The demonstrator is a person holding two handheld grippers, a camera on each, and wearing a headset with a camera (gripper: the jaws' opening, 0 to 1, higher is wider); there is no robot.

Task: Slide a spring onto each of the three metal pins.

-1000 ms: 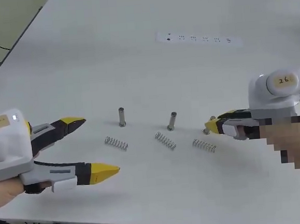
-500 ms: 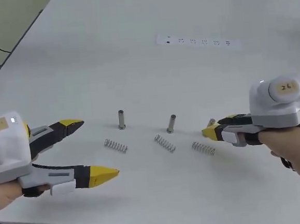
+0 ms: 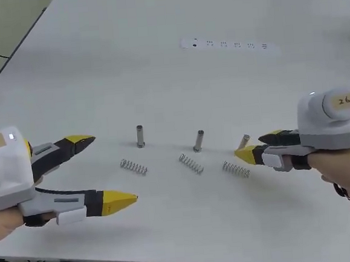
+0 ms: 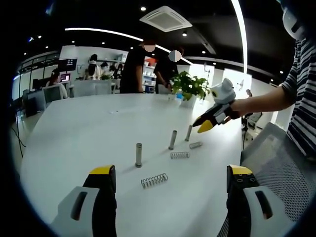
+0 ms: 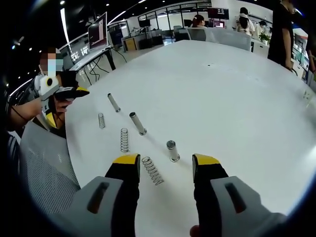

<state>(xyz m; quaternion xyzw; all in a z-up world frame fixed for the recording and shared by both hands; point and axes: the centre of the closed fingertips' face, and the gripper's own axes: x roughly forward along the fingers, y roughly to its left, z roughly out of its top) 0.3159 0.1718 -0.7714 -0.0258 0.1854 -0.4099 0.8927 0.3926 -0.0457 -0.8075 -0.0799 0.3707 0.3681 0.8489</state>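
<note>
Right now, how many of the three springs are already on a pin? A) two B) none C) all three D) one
B: the left spring, middle spring and right spring all lie flat on the table, beside the bare left pin, middle pin and right pin.

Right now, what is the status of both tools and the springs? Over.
Left tool open, empty. Right tool open, empty, by the nearest pin. Three springs loose on the table, pins bare. Nothing in the way.
</note>
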